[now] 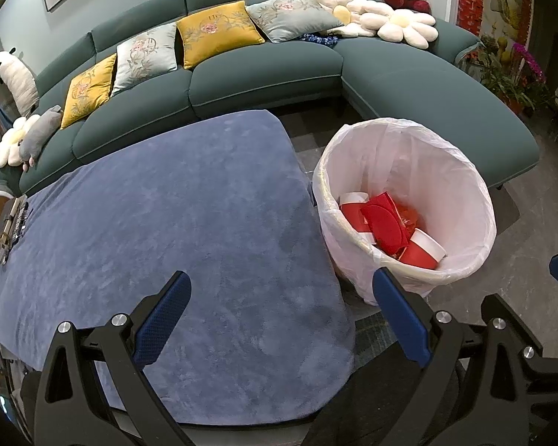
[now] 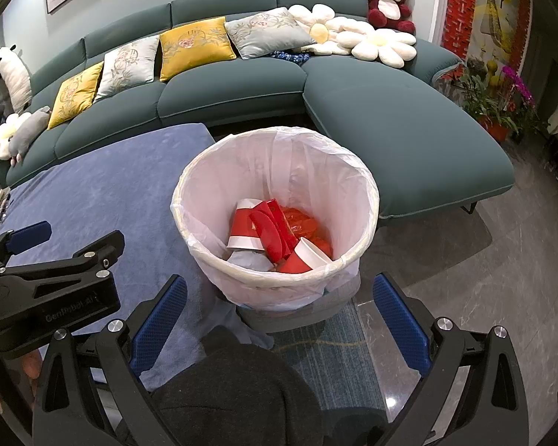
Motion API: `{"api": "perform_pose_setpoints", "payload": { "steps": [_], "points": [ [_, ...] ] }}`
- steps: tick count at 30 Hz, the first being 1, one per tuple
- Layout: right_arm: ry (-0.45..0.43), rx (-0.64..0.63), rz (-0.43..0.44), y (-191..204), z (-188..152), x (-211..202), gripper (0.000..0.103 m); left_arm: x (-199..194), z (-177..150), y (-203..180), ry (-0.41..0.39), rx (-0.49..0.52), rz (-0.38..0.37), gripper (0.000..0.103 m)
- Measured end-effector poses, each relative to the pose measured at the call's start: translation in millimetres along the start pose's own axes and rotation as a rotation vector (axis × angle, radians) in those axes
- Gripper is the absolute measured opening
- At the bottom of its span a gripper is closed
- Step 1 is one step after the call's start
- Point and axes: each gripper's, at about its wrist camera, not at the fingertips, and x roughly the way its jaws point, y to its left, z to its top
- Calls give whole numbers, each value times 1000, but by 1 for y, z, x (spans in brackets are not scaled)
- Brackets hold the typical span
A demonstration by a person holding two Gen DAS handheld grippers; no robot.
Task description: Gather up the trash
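A round bin with a white liner stands on the floor beside the table's right edge. Inside lie red and white paper cups and a red packet. My left gripper is open and empty above the blue cloth-covered table, left of the bin. My right gripper is open and empty, just in front of the bin and above its near rim. The left gripper shows in the right wrist view at the left.
A teal sectional sofa with cushions and plush toys runs behind the table and bin. Small objects lie at the table's left edge. Potted flowers stand at the right. Grey tiled floor lies right of the bin.
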Motion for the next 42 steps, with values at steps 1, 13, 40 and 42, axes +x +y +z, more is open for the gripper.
{"api": "perform_pose_setpoints", "payload": {
  "steps": [1,13,40,42],
  "points": [
    [1,0,1,0,0,0,96,0,0,0,3,0,0,94],
    [1,-3,0,0,0,0,96,1,-2,2,14,-7,0,94],
    [3,-2,-2,-7,-2,1,96,4,-5,4,42,-5,-3,94],
    [4,-4,-3,-7,-3,1,96,4,-5,3,42,-6,-3,94]
  ]
}}
